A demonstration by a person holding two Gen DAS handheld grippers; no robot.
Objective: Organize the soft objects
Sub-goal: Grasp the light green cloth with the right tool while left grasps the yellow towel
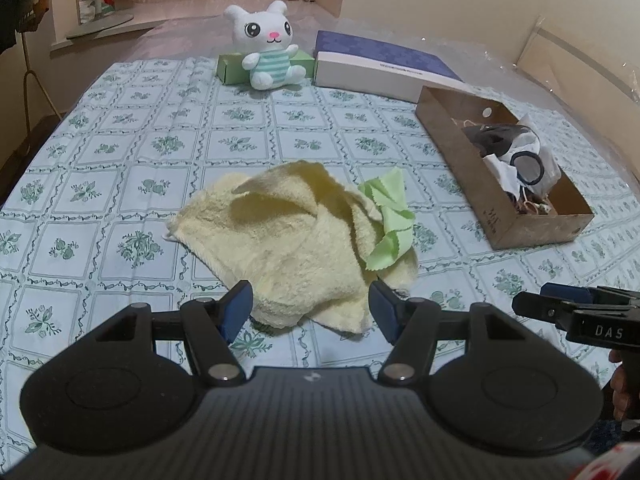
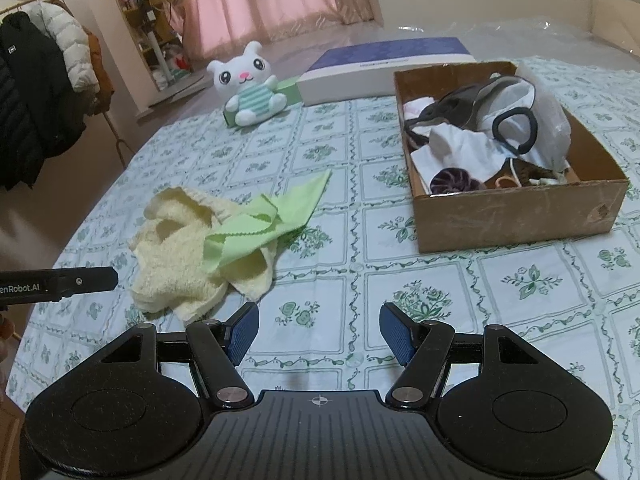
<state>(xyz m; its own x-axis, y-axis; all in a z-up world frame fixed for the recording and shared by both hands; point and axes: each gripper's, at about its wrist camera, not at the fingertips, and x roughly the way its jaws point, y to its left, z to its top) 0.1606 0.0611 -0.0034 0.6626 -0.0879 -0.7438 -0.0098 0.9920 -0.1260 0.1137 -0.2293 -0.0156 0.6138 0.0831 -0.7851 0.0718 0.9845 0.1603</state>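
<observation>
so from the left wrist, the left gripper (image 1: 311,309) hangs with jaws wide and empty right at the near edge of the crumpled pale-yellow terry towel (image 1: 296,240), which lies on the green-patterned tablecloth (image 1: 120,184) with a thin light-green cloth (image 1: 387,220) draped over it. from the right wrist, the right gripper (image 2: 319,334) is also spread wide and empty, over bare cloth between the towel and the open brown cardboard box (image 2: 520,216) of soft bits; this looks like the approach to a first pick, calling for a low pinch on a towel fold

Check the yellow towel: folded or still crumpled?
Crumpled. The yellow towel lies in a loose heap with raised folds, and the green cloth is draped over it.
</observation>
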